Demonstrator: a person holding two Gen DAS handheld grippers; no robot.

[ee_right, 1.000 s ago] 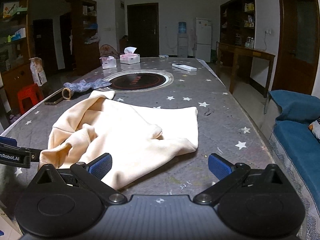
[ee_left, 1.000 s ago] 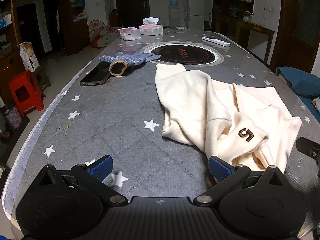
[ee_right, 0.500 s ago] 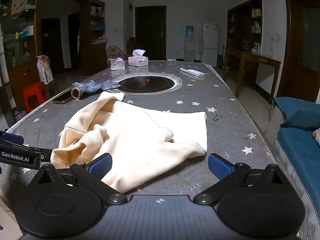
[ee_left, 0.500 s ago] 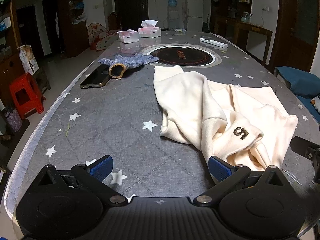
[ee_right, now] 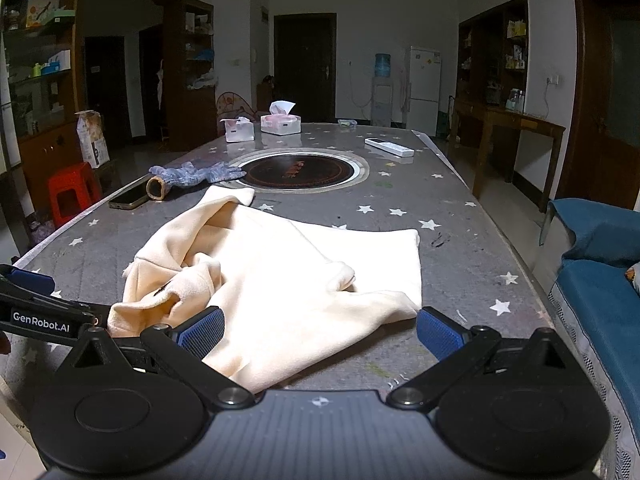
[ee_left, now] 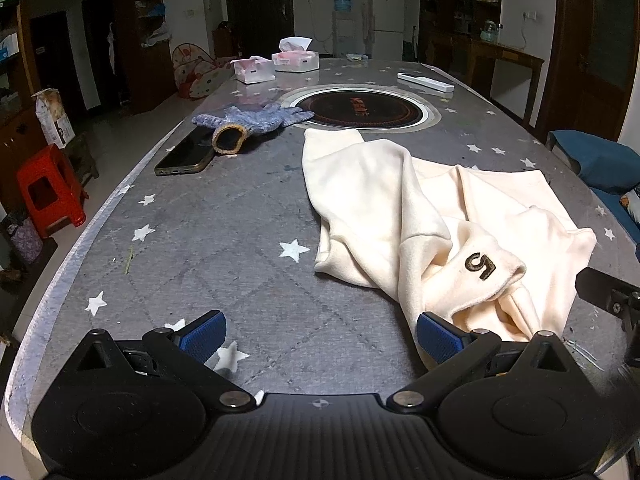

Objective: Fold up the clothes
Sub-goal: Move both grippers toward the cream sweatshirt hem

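Left wrist view: the left tongs [ee_left: 318,338] hover spread and empty above the worktop [ee_left: 224,224]; the cream garment [ee_left: 432,216] lies crumpled ahead to their right, its near edge by the right-hand pad, long axis running away.

Right wrist view: the right tongs [ee_right: 318,330], likewise spread and empty, have the garment's near hem directly between their pads, so they look nearer. Two tissue boxes [ee_right: 280,123] stand far off.

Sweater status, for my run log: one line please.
sweater: crumpled, unfolded | left tongs: open | right tongs: open | table
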